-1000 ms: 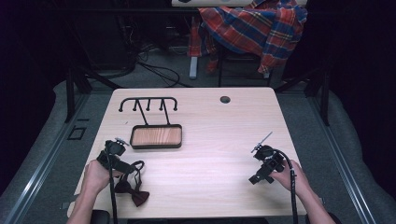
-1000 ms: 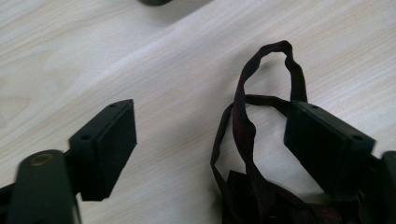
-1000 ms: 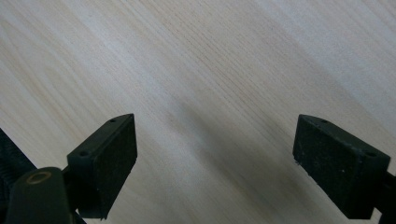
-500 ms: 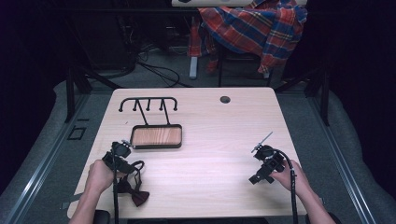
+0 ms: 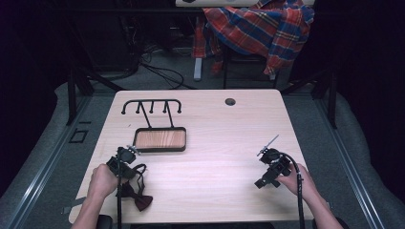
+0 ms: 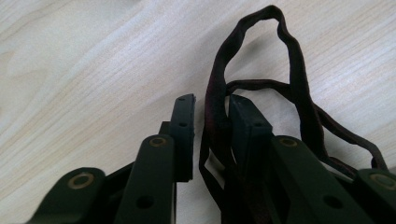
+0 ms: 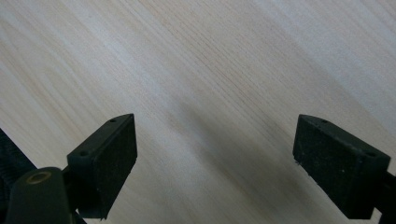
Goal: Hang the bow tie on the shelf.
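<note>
The thin dark maroon fabric strap [image 6: 217, 112] is enclosed by the nearly closed left tongs [image 6: 211, 105], while the right tongs [image 7: 215, 158] are held wide open and empty over the pale wooden surface [image 5: 215, 157].

The high view looks down on the table [image 5: 215, 143]; both gripper views skim that tabletop closely.

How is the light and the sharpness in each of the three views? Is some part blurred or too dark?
High view: the table is evenly lit and sharp, the room around it nearly black. Left gripper view: the strap between the jaws is sharp and throws a soft shadow; the nearest jaw parts are blurred. Right gripper view: wood grain is sharp, with a soft dark shadow between the open jaws of the right gripper.
</note>
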A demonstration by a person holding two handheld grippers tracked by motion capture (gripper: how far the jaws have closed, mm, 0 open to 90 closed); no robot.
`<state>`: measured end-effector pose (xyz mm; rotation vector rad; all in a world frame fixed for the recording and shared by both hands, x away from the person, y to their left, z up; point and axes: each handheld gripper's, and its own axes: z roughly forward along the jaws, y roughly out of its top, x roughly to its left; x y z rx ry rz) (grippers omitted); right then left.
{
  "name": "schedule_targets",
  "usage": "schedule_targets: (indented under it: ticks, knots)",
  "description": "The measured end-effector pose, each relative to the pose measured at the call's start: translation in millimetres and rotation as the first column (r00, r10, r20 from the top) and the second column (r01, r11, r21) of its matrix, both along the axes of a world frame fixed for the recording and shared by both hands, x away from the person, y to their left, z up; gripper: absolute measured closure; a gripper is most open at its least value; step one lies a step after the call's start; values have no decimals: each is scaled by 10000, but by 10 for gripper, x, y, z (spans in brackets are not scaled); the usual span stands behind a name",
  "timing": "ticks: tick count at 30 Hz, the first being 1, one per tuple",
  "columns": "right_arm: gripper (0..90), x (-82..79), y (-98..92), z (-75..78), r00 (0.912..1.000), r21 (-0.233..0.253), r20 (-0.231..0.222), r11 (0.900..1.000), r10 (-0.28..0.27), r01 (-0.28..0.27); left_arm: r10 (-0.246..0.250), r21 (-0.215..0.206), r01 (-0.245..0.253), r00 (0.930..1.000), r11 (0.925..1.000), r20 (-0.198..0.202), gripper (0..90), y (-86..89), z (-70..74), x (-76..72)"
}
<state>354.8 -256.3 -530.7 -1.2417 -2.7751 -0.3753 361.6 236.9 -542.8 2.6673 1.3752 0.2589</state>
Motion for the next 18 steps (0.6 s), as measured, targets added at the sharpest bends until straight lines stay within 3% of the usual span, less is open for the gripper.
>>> schedule_targets:
  ticks: [18]
  knots:
    - [134,0,4,-3,10000,-9,-2,10000,18,-18,-321,419,319,9995,9986,28,878,-41,-37,-23]
